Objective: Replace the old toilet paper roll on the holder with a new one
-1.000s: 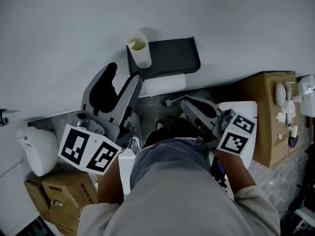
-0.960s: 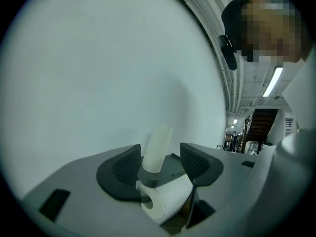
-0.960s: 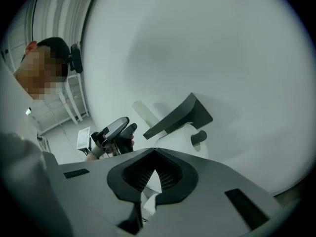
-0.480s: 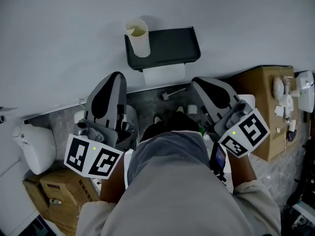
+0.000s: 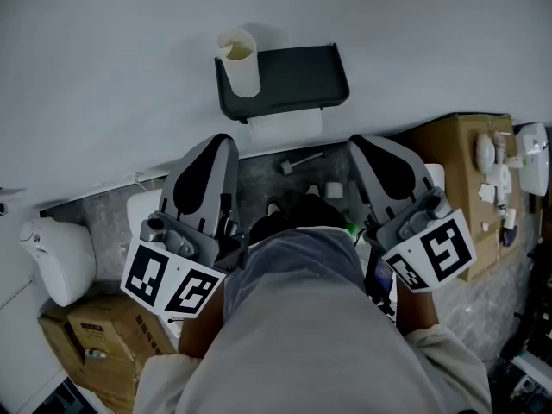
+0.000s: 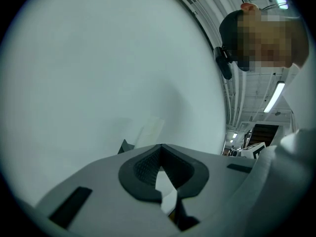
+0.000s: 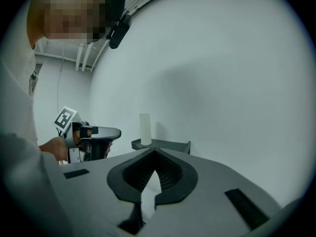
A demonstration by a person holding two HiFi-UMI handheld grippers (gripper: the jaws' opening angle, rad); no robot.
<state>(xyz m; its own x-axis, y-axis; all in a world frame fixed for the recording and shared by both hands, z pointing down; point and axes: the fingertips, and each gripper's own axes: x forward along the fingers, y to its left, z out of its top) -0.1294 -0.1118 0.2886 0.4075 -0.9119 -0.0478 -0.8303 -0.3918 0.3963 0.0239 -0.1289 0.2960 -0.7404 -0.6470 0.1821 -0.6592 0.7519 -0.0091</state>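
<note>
Upper middle of the head view: a black holder is fixed to the pale wall, with its tray-like shelf on top.
On the holder's left end: one bare cardboard tube stands upright on the shelf.
Under the shelf: one white toilet paper roll hangs, and its front face shows below the shelf's edge.
Left hand-held gripper: it sits lower left of the roll. Its jaws are pressed together with nothing between them, and it is clear of the holder.
Right hand-held gripper: it sits lower right of the roll. Its jaws are likewise closed on nothing, and it is clear of the holder.
Holder against the pair: it sits higher in the frame, over the gap between the two tips, and neither tip touches it.
Right gripper view: tube and shelf show just above the closed jaw tips, a little left of centre. The left hand-held gripper is at the left edge of that view.
Left gripper view: only a dark corner of the holder and a pale strip of the tube peek over the closed jaws.
Count, task things: one holder, one cardboard tube, one white roll.
Count, tools: two hand-held grippers, each carrying one marker cube.
Floor: grey and speckled, with a small grey rod-like piece lying below the roll.
Surroundings: brown cardboard boxes stand at the right edge and in the lower left corner. How many are stacked in the corner I cannot tell. One white rounded object is at the left edge.
</note>
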